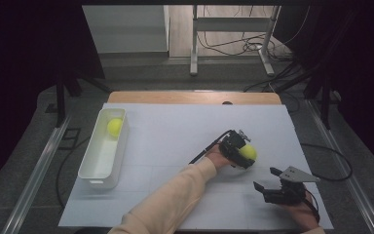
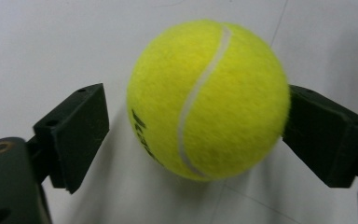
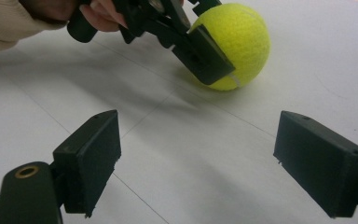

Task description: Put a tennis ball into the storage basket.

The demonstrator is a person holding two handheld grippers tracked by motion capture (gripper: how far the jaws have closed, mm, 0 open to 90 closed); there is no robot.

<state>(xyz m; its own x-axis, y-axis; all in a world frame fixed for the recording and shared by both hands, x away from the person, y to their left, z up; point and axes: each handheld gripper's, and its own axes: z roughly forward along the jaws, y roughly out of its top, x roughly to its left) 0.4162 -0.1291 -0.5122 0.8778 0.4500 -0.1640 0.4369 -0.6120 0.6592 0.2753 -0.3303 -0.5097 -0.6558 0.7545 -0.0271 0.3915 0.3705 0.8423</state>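
A yellow tennis ball (image 1: 250, 151) rests on the white table right of centre. My left gripper (image 1: 247, 155) reaches across to it and straddles it. In the left gripper view the ball (image 2: 208, 100) sits between the jaws: the right pad (image 2: 321, 130) is at its side, while the left pad (image 2: 77, 130) stands clear with a gap, so this gripper is open. My right gripper (image 1: 267, 178) is near the front right edge, open with nothing between its jaws. The right gripper view (image 3: 200, 126) looks at the ball (image 3: 244, 37) and one of the left gripper's fingers (image 3: 203, 58).
A long white bin (image 1: 90, 168) stands at the table's left side with a second yellow tennis ball (image 1: 114, 126) in its far end. The person's sleeved forearm (image 1: 175, 195) crosses the front middle of the table. Metal rails run along both sides.
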